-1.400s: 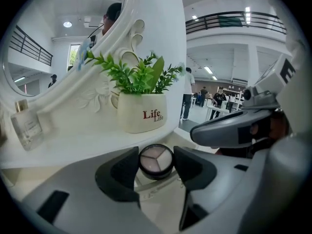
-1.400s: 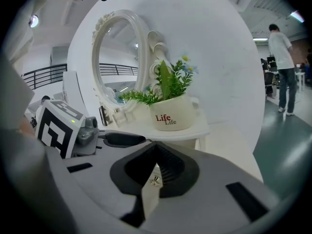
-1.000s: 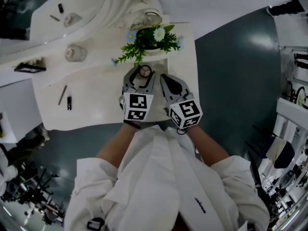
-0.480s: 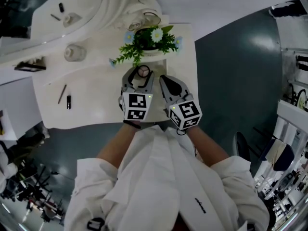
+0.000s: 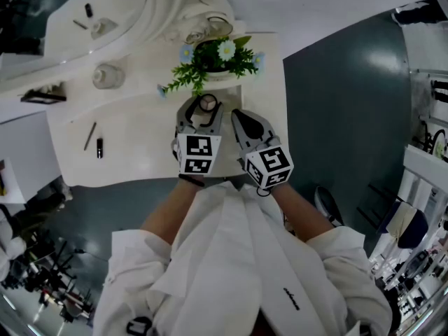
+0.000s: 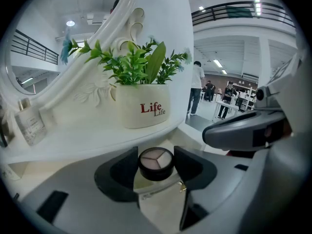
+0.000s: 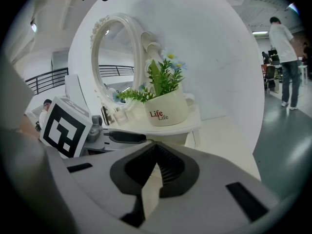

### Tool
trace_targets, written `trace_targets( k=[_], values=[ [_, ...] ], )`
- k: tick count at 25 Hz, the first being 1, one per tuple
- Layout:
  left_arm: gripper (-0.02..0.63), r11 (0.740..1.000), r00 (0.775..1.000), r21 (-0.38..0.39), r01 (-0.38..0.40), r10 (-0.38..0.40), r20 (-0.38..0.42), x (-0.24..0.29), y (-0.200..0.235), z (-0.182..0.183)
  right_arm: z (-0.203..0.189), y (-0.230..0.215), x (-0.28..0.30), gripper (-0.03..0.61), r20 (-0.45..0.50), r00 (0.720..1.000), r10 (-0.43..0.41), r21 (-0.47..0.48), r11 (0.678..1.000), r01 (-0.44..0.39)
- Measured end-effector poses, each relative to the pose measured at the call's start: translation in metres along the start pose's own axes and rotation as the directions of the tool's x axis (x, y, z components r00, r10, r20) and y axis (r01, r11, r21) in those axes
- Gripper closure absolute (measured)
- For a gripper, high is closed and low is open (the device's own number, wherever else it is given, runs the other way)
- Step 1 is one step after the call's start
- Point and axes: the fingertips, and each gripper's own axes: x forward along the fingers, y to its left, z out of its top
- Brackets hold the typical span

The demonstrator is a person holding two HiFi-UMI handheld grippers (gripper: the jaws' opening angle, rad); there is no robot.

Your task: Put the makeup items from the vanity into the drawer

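At the bottom of the head view the person's white sleeves reach up to the two grippers, side by side at frame centre. Neither has shifted over the last second, and what they carry is the same.

The left gripper (image 5: 203,112) has its jaws part-way apart and closed onto a round compact (image 6: 156,163), one dark pad against each side of its black rim. The three-shade pan faces up. From above, the compact (image 5: 208,103) shows just past the jaw tips. I cannot tell whether it is lifted or resting on the vanity (image 5: 140,161).

The right gripper (image 5: 239,119), just beside the left one, has its jaws brought together with nothing between them.

My reading is that the grip on the compact is settled and this is a pause before the carry. No drawer shows in any view, so the empty right gripper looks like the one to open it.

Further up the frame stands the flower pot (image 6: 142,106) marked "Life", with a glass bottle (image 6: 30,125) to its left and the oval mirror (image 7: 115,57) behind.

At the head view's left, well apart from the grippers, a thin pencil (image 5: 90,137) and a small dark tube (image 5: 100,148) lie on the vanity, not yet collected.
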Motion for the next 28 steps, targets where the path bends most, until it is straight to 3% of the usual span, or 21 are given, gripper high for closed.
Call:
trace_targets(
  k=[8, 12, 19, 28],
  values=[
    [0.370, 1.000, 1.000, 0.002, 0.006, -0.006, 0.004, 0.001, 0.000, 0.000, -0.002, 0.001, -0.001, 0.560, -0.001, 1.000, 0.002, 0.000, 1.000, -0.002],
    [0.373, 1.000, 0.999, -0.026, 0.012, -0.011, 0.051, -0.004, 0.002, 0.005, 0.001, 0.003, -0.003, 0.560, 0.003, 1.000, 0.002, -0.009, 1.000, -0.002],
    [0.550, 1.000, 0.990, 0.020, -0.018, 0.015, 0.144, -0.024, 0.009, 0.023, 0.008, 0.007, -0.010, 0.560, 0.026, 1.000, -0.013, -0.019, 1.000, 0.013],
    [0.586, 1.000, 0.964, 0.030, 0.003, -0.010, 0.266, -0.084, 0.024, 0.040, 0.032, 0.029, -0.033, 0.560, 0.093, 0.995, -0.028, -0.047, 0.998, 0.032]
  ],
)
